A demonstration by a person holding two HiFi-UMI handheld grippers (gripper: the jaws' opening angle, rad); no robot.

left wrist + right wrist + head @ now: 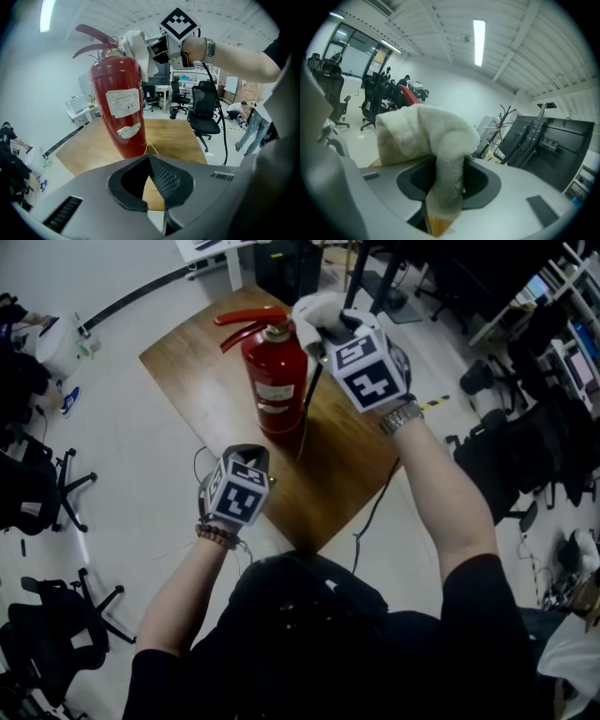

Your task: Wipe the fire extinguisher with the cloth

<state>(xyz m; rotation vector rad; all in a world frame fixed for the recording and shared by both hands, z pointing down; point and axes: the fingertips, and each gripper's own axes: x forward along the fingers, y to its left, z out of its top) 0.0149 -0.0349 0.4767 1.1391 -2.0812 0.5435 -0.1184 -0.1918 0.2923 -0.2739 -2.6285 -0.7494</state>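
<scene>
fire extinguisher [277, 381]: upright on tabletop [202, 381], upper centre of head view | right gripper [443, 197]: jaws pinch cloth [436, 136] at its neck, likely to rub there | left gripper [149, 187]: jaws together, empty, held clear below

The left claw [148, 159] is holding its jaws tip to tip with nothing between them. It is pointing at a red fire extinguisher [119, 108], which is standing upright on the wooden bench [173, 136] just beyond the tips. The right claw [158, 50], wearing its marker cube [179, 23], is reaching in from the upper right. It is pressing a white cloth [136, 47] against the extinguisher's shoulder beside the red handles [93, 40]. A black cable [221, 122] is hanging below that arm, in front of a black office chair [206, 112].
</scene>
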